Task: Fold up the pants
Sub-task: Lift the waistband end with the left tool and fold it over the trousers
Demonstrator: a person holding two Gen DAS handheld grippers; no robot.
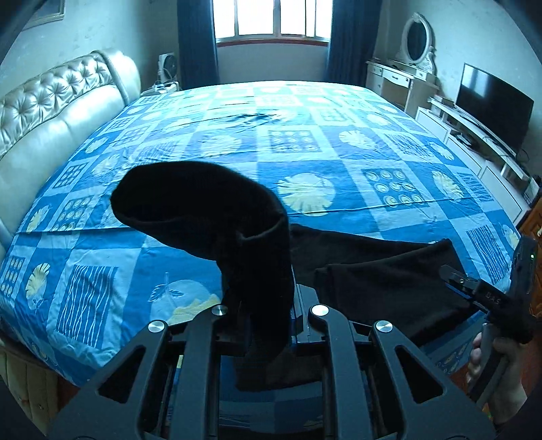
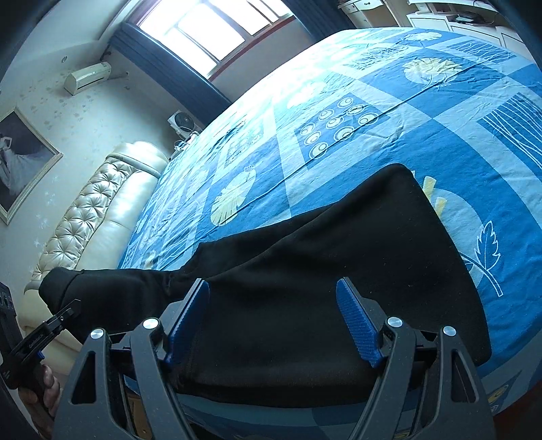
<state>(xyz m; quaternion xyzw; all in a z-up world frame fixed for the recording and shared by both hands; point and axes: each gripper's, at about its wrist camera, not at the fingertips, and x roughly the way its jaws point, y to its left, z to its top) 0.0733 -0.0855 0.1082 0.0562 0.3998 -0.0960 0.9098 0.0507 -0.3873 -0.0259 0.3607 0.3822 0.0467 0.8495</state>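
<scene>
Black pants (image 2: 305, 277): one item, dark knit fabric, lying along the near edge of the bed (image 1: 305, 142), the broader portion flat on the bedspread, one leg end raised clear of the mattress and drooping in a curved tube with its hem opening facing left. Left gripper (image 1: 267, 318): black two-finger tool, fingers drawn in tight on the raised leg, fabric bunched between them and hanging down behind. Right gripper (image 2: 272, 325): black frame with blue ribbed pads (image 2: 355, 325), jaws spread wide, poised just over the flat portion of the pants; whether the pads touch the cloth cannot be told, nothing pinched between them. Bedspread (image 2: 389, 111): blue patchwork with pale leaf, circle and stripe panels, some creases near the centre. Headboard (image 1: 50, 111): cream tufted upholstery, along the left side. Window (image 1: 271, 17): at the far wall, flanked by dark blue curtains. Television (image 1: 491, 105): dark screen on a white low cabinet at right. Dressing table with oval mirror (image 1: 416, 37): far right corner.
</scene>
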